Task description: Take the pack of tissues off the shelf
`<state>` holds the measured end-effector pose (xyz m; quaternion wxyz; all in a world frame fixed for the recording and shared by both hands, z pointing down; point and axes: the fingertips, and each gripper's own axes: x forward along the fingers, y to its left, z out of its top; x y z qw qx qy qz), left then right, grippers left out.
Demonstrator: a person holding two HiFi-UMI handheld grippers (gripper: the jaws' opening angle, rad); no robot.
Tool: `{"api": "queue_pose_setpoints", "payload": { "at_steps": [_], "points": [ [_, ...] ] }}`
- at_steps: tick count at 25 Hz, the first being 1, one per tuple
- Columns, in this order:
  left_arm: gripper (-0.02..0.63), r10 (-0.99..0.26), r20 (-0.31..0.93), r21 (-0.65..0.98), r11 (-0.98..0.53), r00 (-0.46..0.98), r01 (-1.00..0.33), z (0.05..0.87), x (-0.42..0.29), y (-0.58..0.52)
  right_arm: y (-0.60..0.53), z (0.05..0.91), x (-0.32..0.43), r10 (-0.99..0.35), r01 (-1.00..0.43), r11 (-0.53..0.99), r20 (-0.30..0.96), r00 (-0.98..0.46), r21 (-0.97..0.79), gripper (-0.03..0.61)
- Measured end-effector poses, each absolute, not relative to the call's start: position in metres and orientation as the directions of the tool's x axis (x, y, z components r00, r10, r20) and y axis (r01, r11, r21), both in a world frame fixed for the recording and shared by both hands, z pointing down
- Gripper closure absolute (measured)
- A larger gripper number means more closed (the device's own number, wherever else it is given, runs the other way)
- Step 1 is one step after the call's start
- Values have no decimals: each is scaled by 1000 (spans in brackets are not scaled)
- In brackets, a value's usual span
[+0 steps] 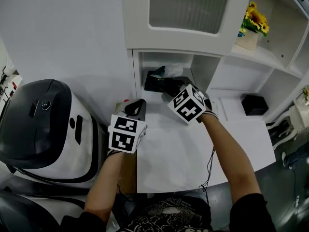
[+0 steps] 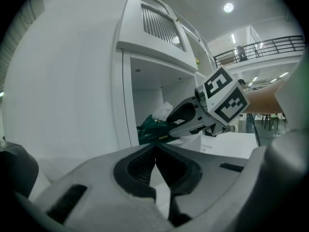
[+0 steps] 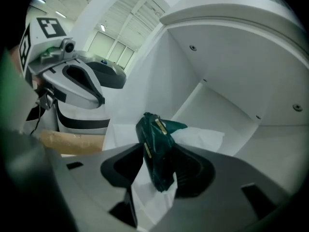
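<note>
The pack of tissues is dark green and lies in the open shelf compartment under the cabinet. A white tissue sticks out of it. My right gripper reaches into that compartment. In the right gripper view the pack stands on edge between the jaws, and both pads touch its sides. The left gripper view shows the same grip from the side, at the pack. My left gripper hovers over the table's left edge, outside the shelf, with its jaws shut on nothing.
A white and black rounded machine stands at the left beside the white table. A cabinet door hangs above the compartment. On shelves to the right are a pot of sunflowers and a black box.
</note>
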<state>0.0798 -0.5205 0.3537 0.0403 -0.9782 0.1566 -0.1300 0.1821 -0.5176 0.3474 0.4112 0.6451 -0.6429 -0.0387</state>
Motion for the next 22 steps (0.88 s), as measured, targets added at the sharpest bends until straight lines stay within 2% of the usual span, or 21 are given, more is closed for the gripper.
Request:
{"api": "queue_pose_setpoints", "payload": {
  "at_steps": [5,14,22],
  "points": [
    [607,-305,240,-125,-951,922,-282,353,79,-521,-523,353,185,-852,-793,145,482,204,592,424],
    [607,-292,249,-116,-956,923,-271,359,76,-527,-526,359,190,-849,-797,109,472,236,594,542],
    [607,-300,255,-108,-954,919,-281,363,76,-529,-528,361,189,-855,-809,111,470,219,578,566]
  ]
}}
